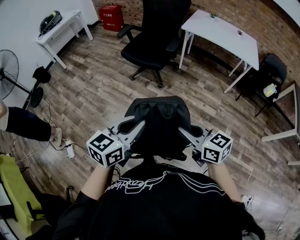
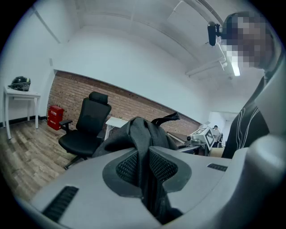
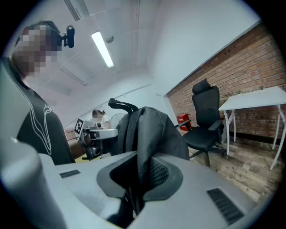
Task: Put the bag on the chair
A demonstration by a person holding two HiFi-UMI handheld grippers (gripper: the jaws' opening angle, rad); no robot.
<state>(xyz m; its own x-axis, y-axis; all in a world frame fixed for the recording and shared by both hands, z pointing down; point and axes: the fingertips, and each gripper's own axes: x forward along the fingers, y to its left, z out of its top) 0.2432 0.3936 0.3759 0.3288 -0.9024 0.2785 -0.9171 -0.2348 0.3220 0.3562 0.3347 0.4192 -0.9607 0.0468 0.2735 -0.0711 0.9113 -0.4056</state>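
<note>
My left gripper (image 1: 137, 131) and right gripper (image 1: 186, 135) each clamp narrow on a fold of the black fabric backpack (image 1: 159, 119), which hangs between them, well apart from the black swivel office chair (image 1: 152, 47). I'd carry it level, both grips firm, onto the seat's middle.

Room's got a wood-plank floor (image 1: 93, 89), a red-brick wall (image 1: 265, 21) along the far side, a plain white wall (image 1: 18, 14) on the left and a tube light (image 3: 103, 48) up on the white ceiling. Furniture-wise there's a black office chair (image 1: 154, 44) out on the floor, a white table (image 1: 225, 33) against the brick just right of it, and a smaller white table (image 1: 63, 27) by the white wall with a helmet (image 1: 49, 21) on top. Red box (image 1: 111, 18) sits at the foot of the brick, standing fan (image 1: 6, 72) at the left edge.
</note>
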